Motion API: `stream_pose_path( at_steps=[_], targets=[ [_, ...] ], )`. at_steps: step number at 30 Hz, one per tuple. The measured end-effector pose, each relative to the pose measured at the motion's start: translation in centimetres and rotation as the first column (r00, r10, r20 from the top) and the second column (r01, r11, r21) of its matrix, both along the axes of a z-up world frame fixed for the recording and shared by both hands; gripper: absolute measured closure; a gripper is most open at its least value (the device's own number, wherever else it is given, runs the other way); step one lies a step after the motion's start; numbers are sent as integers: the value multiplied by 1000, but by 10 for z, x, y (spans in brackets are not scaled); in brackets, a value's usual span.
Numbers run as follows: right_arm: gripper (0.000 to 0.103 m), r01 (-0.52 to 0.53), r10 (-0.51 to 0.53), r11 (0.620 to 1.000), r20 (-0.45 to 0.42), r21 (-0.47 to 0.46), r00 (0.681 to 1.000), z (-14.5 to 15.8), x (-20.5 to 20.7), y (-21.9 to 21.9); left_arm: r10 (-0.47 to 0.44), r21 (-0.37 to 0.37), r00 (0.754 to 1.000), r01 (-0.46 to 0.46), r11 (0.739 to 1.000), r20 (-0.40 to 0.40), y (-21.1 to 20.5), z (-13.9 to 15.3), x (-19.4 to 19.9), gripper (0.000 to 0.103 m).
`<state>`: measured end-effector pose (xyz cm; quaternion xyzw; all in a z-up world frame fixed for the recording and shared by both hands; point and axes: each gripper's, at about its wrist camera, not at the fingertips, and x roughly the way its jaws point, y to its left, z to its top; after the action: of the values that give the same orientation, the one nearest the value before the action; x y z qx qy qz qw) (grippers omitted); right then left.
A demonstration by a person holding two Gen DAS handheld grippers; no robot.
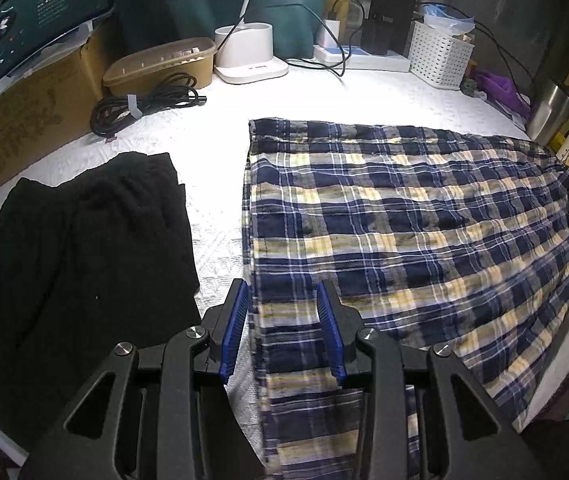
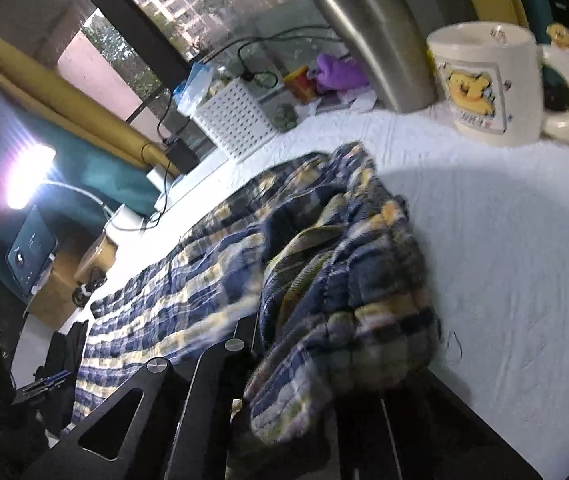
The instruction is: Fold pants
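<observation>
- So the plaid pants (image 1: 384,220) were spread flat on the white worktop (image 1: 212,184), long axis running left to right across the left wrist view, with one end near the left gripper and the other end off toward the mug (image 2: 484,80) and steel tumbler (image 2: 376,36).
- The left gripper (image 1: 283,320) sat right at the near-left corner of the plaid, blue fingers (image 1: 236,320) spread wide, straddling the cloth's left edge. It wasn't gripping anything.
- The right gripper (image 2: 296,344) was at the opposite end, and a bunched wad of plaid was draped over its front. Its fingers were buried under the fabric, so I honestly couldn't tell whether they were pinching it, though it looked lifted.
- My guess is the fold would go along that long axis, right end carried toward the left.
- A black garment (image 1: 84,248) lay just beside the pants on the left, not touching them.
</observation>
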<state>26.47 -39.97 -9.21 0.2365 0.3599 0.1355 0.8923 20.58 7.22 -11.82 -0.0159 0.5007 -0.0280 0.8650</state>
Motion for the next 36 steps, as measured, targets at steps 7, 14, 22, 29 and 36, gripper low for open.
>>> stream_pose_path(
  at_steps=[7, 14, 22, 29, 36],
  targets=[
    [95, 54, -51, 997, 53, -64, 997, 24, 3, -20, -11, -39, 1000, 11, 999, 0, 0, 0, -1, 68],
    [95, 49, -44, 995, 60, -86, 997, 33, 2, -20, -45, -119, 999, 41, 992, -25, -12, -13, 6, 68],
    [95, 56, -54, 994, 21, -91, 998, 26, 1, -21, -60, -82, 998, 61, 995, 12, -18, -22, 11, 95],
    [58, 46, -47, 991, -7, -122, 999, 20, 4, -17, -13, -101, 1000, 15, 995, 18, -6, -22, 5, 100],
    [24, 61, -62, 997, -16, -51, 998, 14, 6, -26, -13, -105, 1000, 13, 994, 1, -3, -11, 8, 91]
  ],
)
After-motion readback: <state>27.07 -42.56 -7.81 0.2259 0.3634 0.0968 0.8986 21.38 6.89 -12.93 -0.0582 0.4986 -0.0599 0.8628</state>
